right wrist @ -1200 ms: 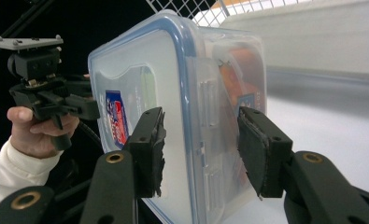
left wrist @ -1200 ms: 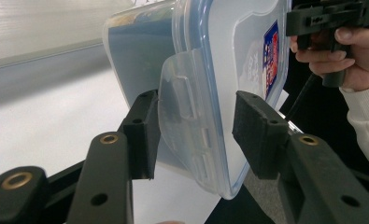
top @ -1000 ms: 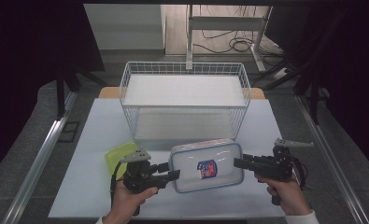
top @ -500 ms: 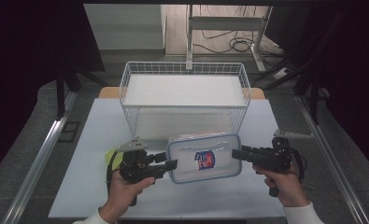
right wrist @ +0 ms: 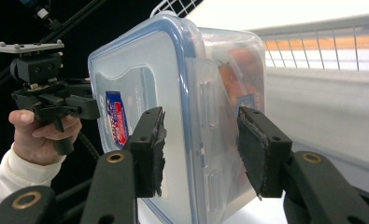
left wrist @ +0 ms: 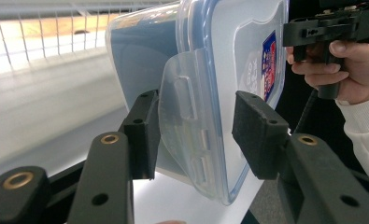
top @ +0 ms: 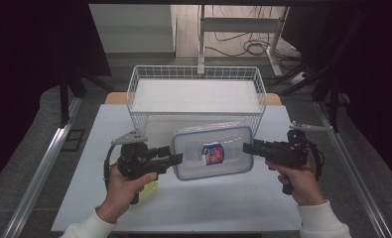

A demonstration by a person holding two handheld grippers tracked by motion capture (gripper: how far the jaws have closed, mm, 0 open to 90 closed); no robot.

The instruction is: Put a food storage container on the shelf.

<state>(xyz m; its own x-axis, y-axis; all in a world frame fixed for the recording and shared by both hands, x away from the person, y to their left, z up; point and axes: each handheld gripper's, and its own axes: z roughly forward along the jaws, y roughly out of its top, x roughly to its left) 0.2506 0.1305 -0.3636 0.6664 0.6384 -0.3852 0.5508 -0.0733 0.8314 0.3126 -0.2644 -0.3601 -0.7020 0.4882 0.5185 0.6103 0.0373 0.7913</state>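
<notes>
A clear plastic container (top: 213, 151) with a blue-rimmed lid and a red-and-blue label hangs above the white table (top: 208, 206), just in front of the wire basket (top: 196, 73). My left gripper (top: 176, 158) is shut on its left end and my right gripper (top: 248, 147) on its right end. In the left gripper view the gripper (left wrist: 194, 135) has its pads on either side of the side latch of the container (left wrist: 238, 56). In the right gripper view the gripper (right wrist: 201, 144) clamps lid and base of the container (right wrist: 126, 70); something orange shows inside.
The white wire basket stands at the table's far side with a pale board in its bottom. A yellow-green item (top: 152, 187) lies on the table under my left hand. Metal rails run along both table sides.
Both hands have risen with the container between them and carried it away from the front edge toward the basket. The grip on each end looks the same.
</notes>
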